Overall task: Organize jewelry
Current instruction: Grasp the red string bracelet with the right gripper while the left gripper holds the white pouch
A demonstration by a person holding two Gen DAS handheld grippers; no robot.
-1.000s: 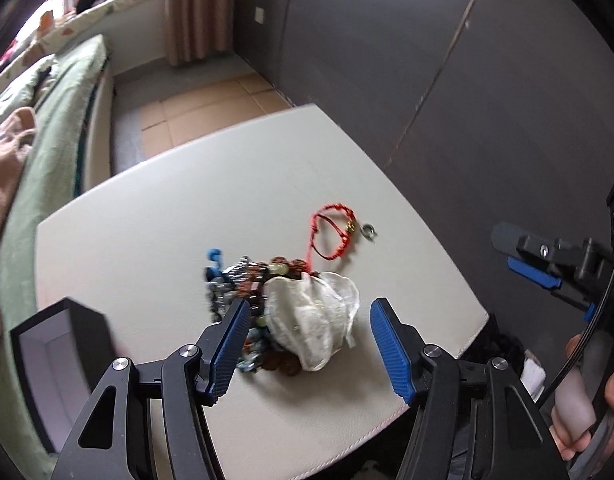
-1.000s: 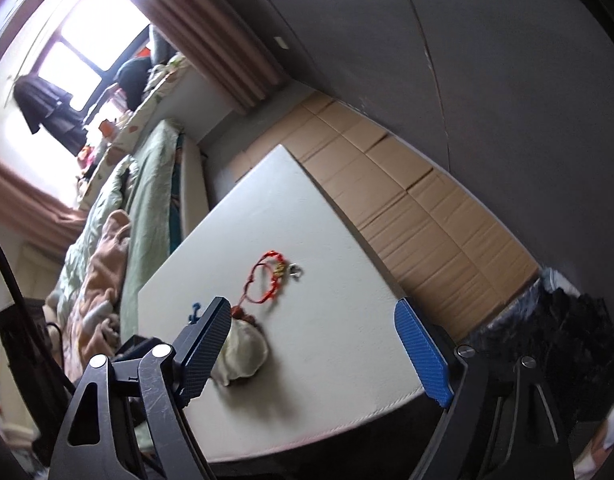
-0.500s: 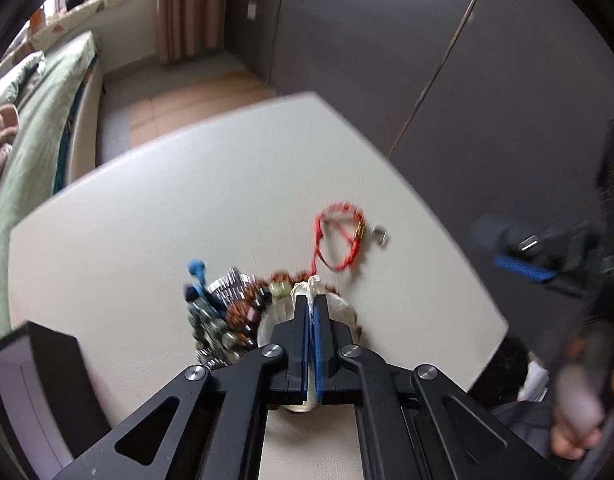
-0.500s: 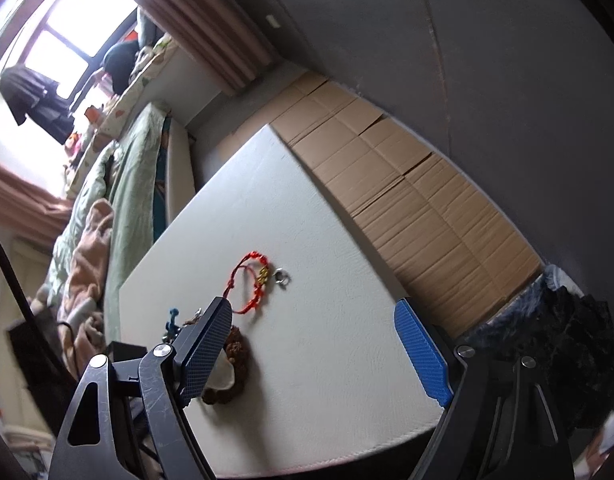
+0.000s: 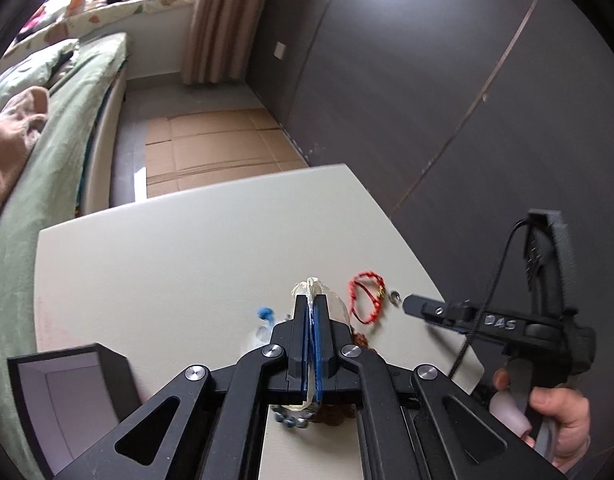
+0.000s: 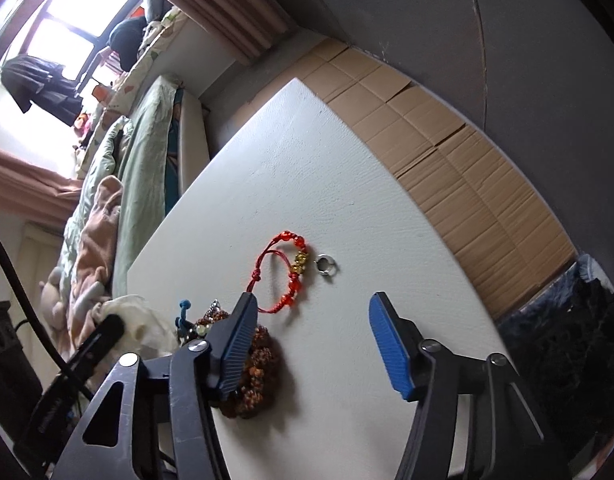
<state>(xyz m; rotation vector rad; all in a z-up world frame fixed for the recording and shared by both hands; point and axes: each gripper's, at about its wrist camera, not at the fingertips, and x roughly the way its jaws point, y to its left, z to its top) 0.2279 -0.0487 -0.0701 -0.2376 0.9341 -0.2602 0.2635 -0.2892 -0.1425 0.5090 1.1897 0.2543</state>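
Note:
My left gripper is shut on a crumpled clear plastic bag, whose top sticks out past the pads. The same bag appears at the left of the right wrist view. A red cord bracelet with gold beads lies on the white table, a small silver ring just right of it. A brown bead bracelet and a blue-tasselled bead tangle lie by the right gripper's left finger. My right gripper hovers low over bare table, jaws closing, nothing between them.
An open black box with a pale lining stands at the table's near left. A bed with green bedding runs along the left side. Flattened cardboard covers the floor beyond the table. A dark wall is to the right.
The left gripper shut on the plastic bag and pulled it off the pile of beads. The right gripper came down closer to the table by the red bracelet, and its jaws narrowed.

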